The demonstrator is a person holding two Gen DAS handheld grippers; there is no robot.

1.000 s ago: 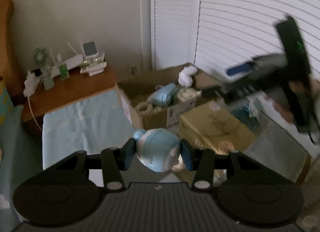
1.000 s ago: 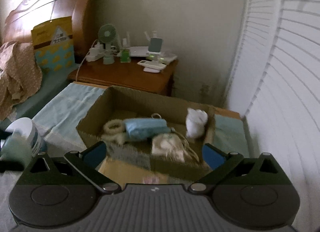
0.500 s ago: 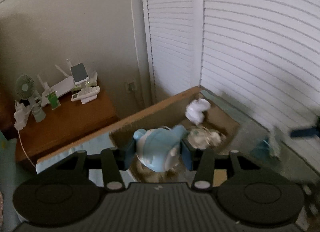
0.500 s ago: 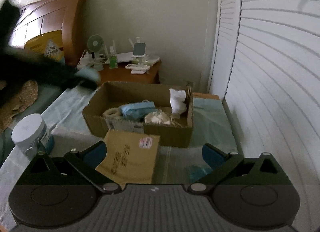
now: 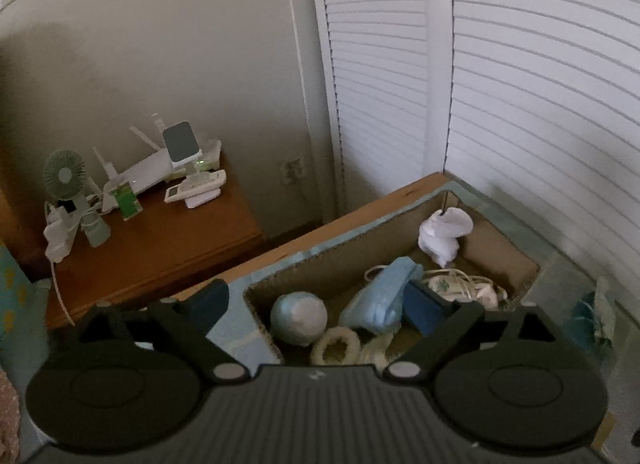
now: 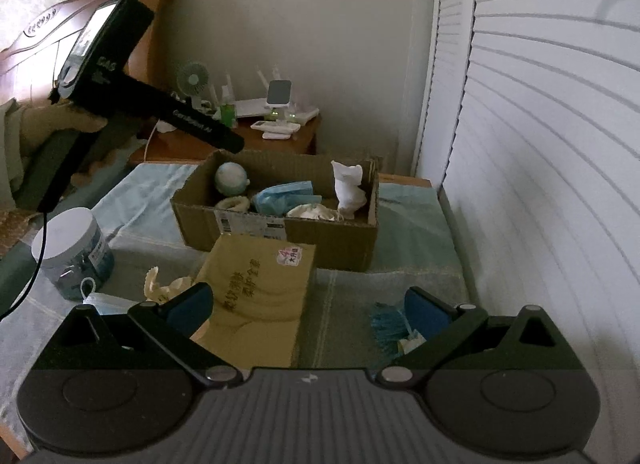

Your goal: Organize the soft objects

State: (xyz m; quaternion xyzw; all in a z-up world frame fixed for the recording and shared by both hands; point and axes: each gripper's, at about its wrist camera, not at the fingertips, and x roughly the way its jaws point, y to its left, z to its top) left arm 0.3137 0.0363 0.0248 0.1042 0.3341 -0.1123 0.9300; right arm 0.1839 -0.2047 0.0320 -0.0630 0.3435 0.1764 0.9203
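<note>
Both jaws spread: left gripper (image 5: 320,306) just opened above blue ball (image 5: 299,318) in box (image 6: 332,240); right gripper (image 6: 308,306) empty.

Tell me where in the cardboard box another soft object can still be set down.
In the cardboard box, bare floor shows at the corner right of the white plush. The end with the blue ball, fuzzy ring and blue pouch is crowded.

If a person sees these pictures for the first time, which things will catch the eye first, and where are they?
First, the open cardboard box on the light blue bed cover, filled with soft things: a pale blue ball-shaped plush at its left end and a white plush upright near its right end. Above it hangs the left gripper, its jaws open and empty. A closed tan box lies in front.
</note>
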